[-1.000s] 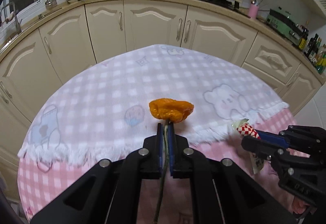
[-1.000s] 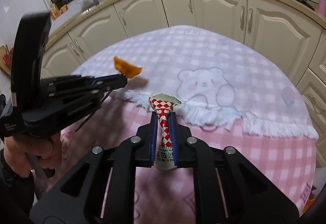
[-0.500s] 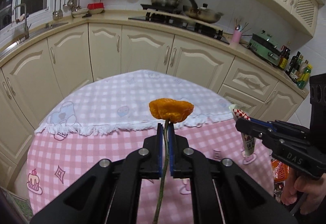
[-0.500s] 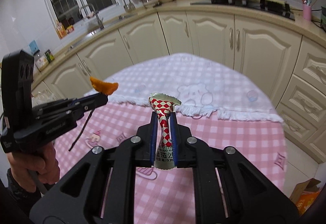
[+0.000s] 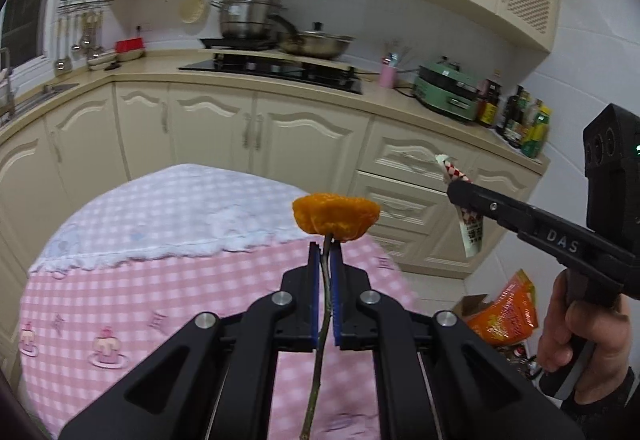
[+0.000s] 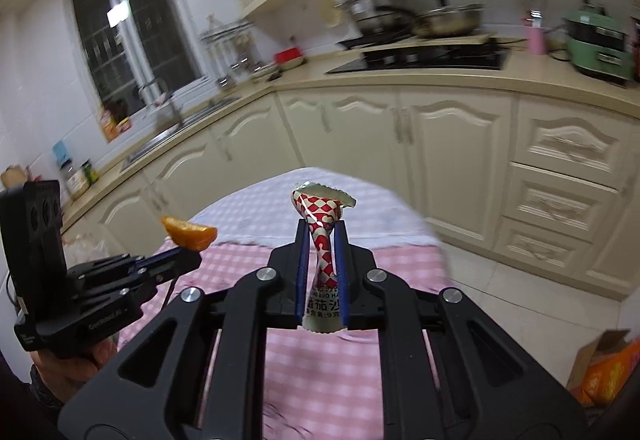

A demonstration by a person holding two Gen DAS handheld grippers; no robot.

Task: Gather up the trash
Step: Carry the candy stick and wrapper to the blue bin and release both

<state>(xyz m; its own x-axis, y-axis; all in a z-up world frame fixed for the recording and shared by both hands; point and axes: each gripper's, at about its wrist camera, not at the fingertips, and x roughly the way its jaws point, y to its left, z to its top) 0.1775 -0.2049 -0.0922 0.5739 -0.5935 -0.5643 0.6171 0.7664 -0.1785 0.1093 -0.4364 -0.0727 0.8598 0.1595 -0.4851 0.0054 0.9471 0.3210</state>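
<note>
Orange peel (image 5: pixel 335 216) stalk pinched in left gripper (image 5: pixel 328 254), sachet (image 6: pixel 323 236) print facing right gripper (image 6: pixel 322 240)

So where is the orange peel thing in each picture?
Left wrist view: the orange peel sits in the middle, on a thin stem pinched by the left gripper.
Right wrist view: the same peel is at the left, above the tip of the left gripper.
Shared landmark: the green appliance on the counter, right of middle in the left view, at the far right in the right view.
</note>
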